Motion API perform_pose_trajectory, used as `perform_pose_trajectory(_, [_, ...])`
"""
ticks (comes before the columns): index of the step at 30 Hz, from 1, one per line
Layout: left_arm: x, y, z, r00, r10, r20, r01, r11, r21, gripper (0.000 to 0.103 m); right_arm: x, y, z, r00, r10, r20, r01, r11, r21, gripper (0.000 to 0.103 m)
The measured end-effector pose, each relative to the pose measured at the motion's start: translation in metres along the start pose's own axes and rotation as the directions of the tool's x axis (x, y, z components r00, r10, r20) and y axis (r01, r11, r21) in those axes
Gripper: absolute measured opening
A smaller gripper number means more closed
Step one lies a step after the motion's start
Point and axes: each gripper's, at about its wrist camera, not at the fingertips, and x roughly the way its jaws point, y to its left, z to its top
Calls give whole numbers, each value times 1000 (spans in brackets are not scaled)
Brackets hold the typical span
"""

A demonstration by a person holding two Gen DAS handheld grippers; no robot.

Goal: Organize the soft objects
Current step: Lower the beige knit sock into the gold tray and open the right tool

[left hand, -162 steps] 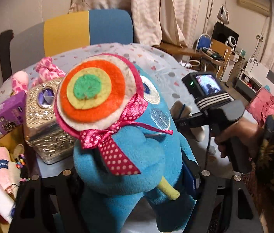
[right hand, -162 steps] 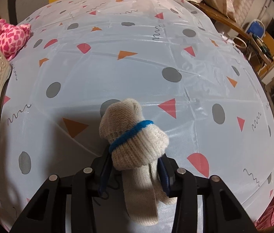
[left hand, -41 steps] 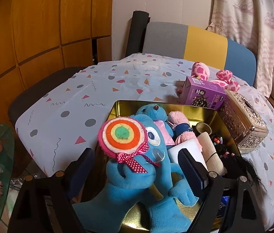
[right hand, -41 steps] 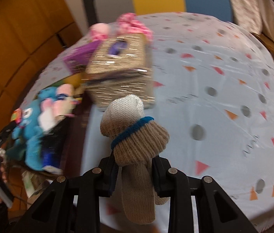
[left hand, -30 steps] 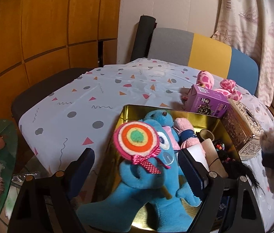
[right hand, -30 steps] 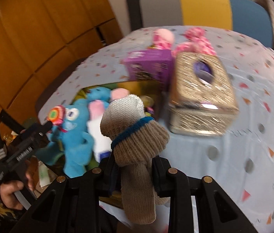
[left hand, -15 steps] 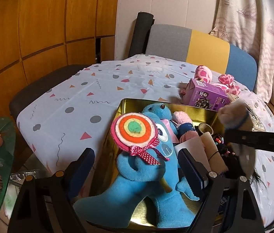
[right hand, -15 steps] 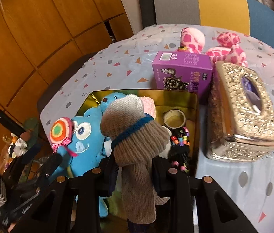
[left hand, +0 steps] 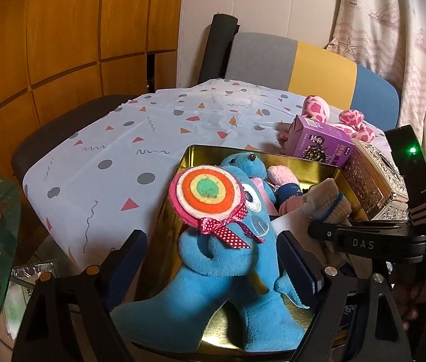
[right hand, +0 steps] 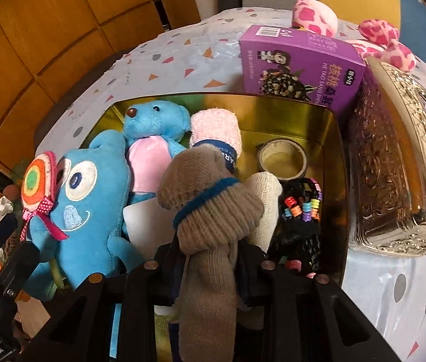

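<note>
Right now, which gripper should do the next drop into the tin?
Right. The right gripper has the sock between its jaws, which have just been opening, over the gold tin. The left gripper is open around the blue plush, which already sits in the tin.

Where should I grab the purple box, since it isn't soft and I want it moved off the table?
Take the purple box across its two narrow ends, coming from above. It stands on edge behind the gold tin, and its right end sits close against the silver tissue box, so go carefully there.
</note>
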Motion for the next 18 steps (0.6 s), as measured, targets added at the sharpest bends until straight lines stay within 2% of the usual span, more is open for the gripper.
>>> perform_pose_trajectory(4, [1, 2, -1, 1000, 2, -5, -2, 1000, -9, 88, -5, -8, -2, 998, 66, 13, -66, 997, 34, 36])
perform_pose_trajectory(6, [2, 3, -1, 1000, 2, -8, -2, 1000, -10, 88, -14, -10, -3, 996, 84, 30, -85, 996, 38, 42])
perform_pose_trajectory(9, [1, 4, -2, 1000, 2, -5, -2, 1000, -15, 88, -31, -9, -6, 995, 62, 77, -63, 998, 17, 43])
perform_pose_trajectory(14, [-2, 4, 0, 1000, 0, 5, 0, 1000, -19, 88, -57, -10, -21, 990, 74, 118, -76, 997, 13, 44])
perform_pose_trajectory(16, [-2, 4, 0, 1000, -1, 7, 1, 1000, -22, 88, -60, -8, -26, 989, 76, 129, -77, 997, 5, 43])
perform_pose_trajectory(17, [-2, 4, 0, 1000, -1, 7, 1, 1000, -22, 88, -59, -6, -26, 989, 67, 132, -67, 998, -1, 40])
perform_pose_trajectory(18, [-1, 3, -1, 1000, 0, 4, 0, 1000, -19, 88, -57, -5, -26, 991, 53, 126, -53, 999, -6, 31])
